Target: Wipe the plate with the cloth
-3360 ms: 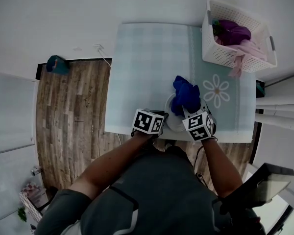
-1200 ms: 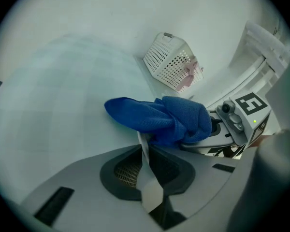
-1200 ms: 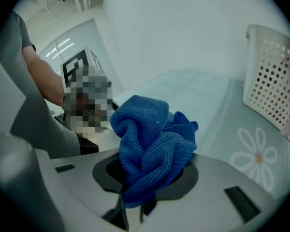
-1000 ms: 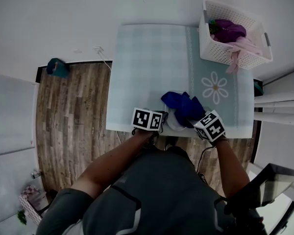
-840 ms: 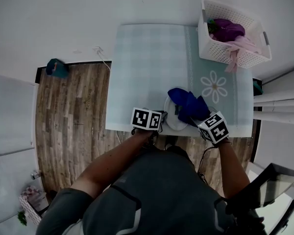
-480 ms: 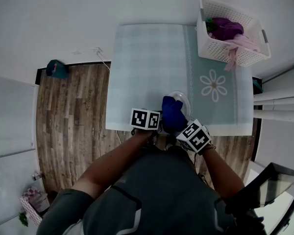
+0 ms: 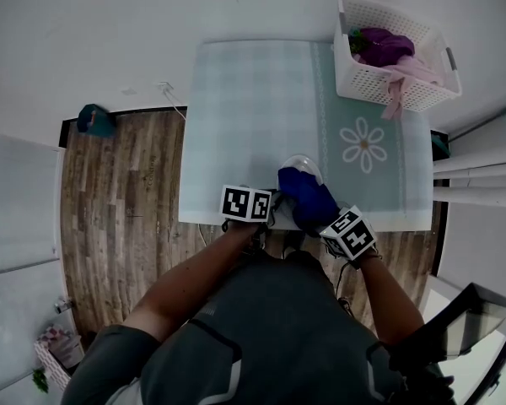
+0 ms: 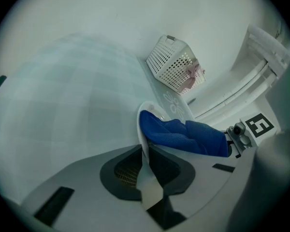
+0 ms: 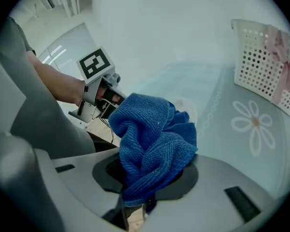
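Half a second ago the right gripper point(image 9: 135, 210) sat close beside the left gripper point(image 8: 147, 174); it has since slid off to the right and nearer, dragging the blue cloth point(image 7: 306, 197) along. A second ago the cloth lay spread across the plate point(image 7: 302, 163) with a tail reaching left; now it is bunched over the plate's near right part

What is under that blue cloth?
A white plate, gripped at its rim by the left gripper; only its far edge shows. The blue cloth covers the rest.
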`<state>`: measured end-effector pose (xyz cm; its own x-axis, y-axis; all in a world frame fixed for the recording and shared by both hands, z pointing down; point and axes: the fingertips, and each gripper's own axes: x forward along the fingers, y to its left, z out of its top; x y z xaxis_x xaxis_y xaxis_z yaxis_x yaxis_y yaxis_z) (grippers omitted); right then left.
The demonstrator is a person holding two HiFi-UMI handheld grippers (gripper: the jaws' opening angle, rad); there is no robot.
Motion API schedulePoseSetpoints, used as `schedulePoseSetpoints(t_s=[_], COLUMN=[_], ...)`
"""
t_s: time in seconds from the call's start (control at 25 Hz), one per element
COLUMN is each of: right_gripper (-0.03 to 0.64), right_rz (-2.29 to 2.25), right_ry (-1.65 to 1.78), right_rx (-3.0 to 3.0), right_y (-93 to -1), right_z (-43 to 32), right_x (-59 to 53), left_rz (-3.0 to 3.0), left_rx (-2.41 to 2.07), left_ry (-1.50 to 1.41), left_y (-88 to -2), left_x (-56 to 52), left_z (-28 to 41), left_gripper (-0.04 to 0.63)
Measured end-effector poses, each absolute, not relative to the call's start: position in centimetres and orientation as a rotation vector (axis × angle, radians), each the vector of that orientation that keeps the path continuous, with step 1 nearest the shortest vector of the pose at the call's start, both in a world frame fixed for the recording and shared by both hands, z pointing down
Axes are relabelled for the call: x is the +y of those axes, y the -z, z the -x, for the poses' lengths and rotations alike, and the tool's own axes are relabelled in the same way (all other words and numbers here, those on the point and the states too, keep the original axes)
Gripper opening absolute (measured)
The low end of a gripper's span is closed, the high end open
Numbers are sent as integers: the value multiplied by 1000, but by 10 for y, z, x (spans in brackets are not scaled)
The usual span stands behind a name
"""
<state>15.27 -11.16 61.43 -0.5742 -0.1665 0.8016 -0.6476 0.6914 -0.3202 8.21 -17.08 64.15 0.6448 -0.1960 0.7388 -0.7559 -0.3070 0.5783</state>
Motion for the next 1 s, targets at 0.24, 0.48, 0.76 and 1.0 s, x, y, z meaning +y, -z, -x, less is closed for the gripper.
schedulePoseSetpoints(t_s=[0.24, 0.48, 0.76, 1.0], right_gripper=[130, 130, 130, 130], right_rz=[-694, -798, -937, -971], right_ry=[-761, -747, -833, -647], right_rx=[-2057, -2107, -2352, -2537], right_y=[-614, -593, -535, -486], right_z=[-185, -214, -216, -197], right_x=[-114, -122, -143, -154], left_rz=[-1837, -1914, -2021, -2176], left_rx=[-768, -770, -802, -984], left_ry=[-678, -679, -541, -356], left_y=[-641, -639, -616, -559], left_x=[-170, -170, -169, -179], left_z=[-82, -85, -79, -62], left_gripper=[51, 57, 141, 141])
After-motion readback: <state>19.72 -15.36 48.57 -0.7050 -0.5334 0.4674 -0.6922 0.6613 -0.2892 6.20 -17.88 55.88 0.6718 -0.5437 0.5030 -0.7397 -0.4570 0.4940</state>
